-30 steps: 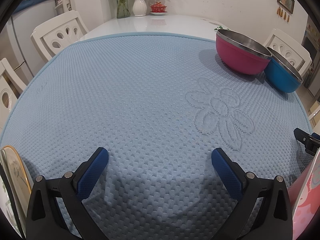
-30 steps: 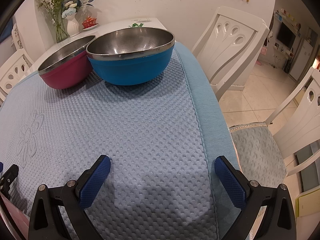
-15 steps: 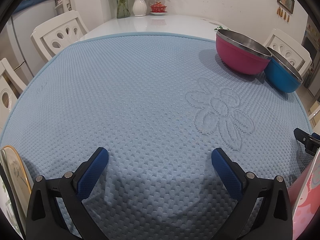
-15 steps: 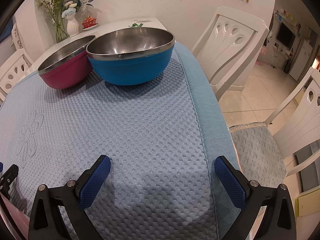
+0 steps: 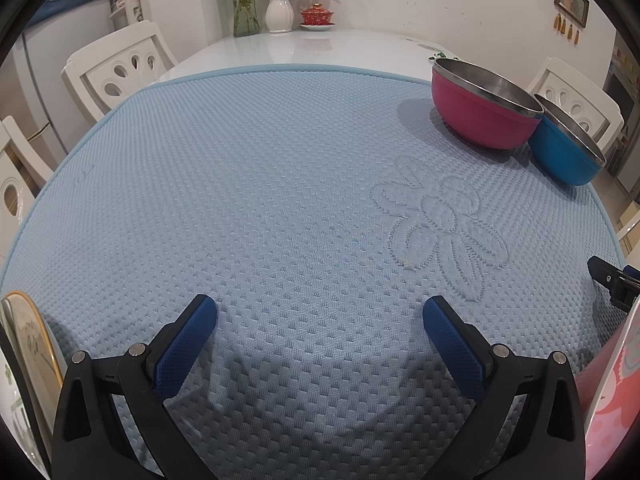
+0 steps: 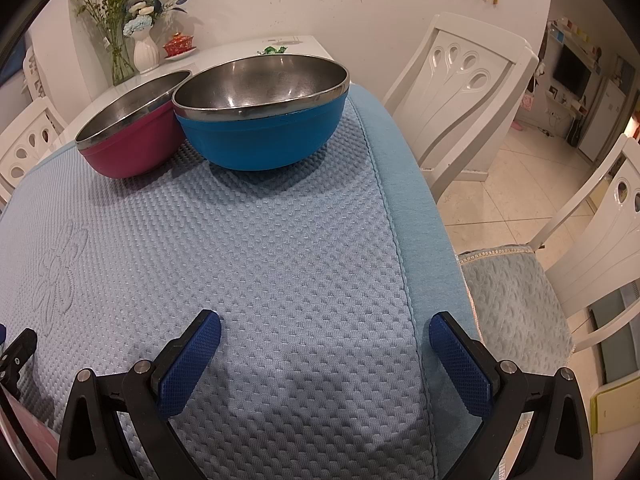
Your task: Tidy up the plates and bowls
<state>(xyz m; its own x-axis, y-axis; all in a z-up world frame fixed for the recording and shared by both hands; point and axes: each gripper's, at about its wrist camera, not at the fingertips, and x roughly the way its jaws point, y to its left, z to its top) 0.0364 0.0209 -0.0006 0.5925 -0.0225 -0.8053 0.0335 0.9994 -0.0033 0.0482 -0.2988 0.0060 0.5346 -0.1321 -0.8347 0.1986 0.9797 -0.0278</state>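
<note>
Nothing is being moved since a second ago: both the left gripper [image 5: 320, 320] and the right gripper [image 6: 325, 334] are being held wide and empty, with the blue steel-lined bowl [image 6: 262, 128] and the pink steel-lined bowl [image 6: 128, 136] ahead of the right one being left untouched, so organizing is judged not yet begun.

Under my left gripper [image 5: 320, 314] lies a pale blue quilted cloth mat [image 5: 240, 200], matt and bumpy, with a stitched flower pattern [image 5: 440, 232] ahead to my right. My fingers carry dark blue rubbery pads [image 5: 188, 344] with a fine grid texture on matt black plastic arms. Ahead of my right gripper [image 6: 325, 334] the blue bowl with a brushed steel inside [image 6: 260, 120] and the pink steel-lined bowl [image 6: 128, 132] have dull coloured outsides and shiny metal rims. Beyond the mat, the white tabletop [image 5: 320, 48] is smooth and glossy.
</note>
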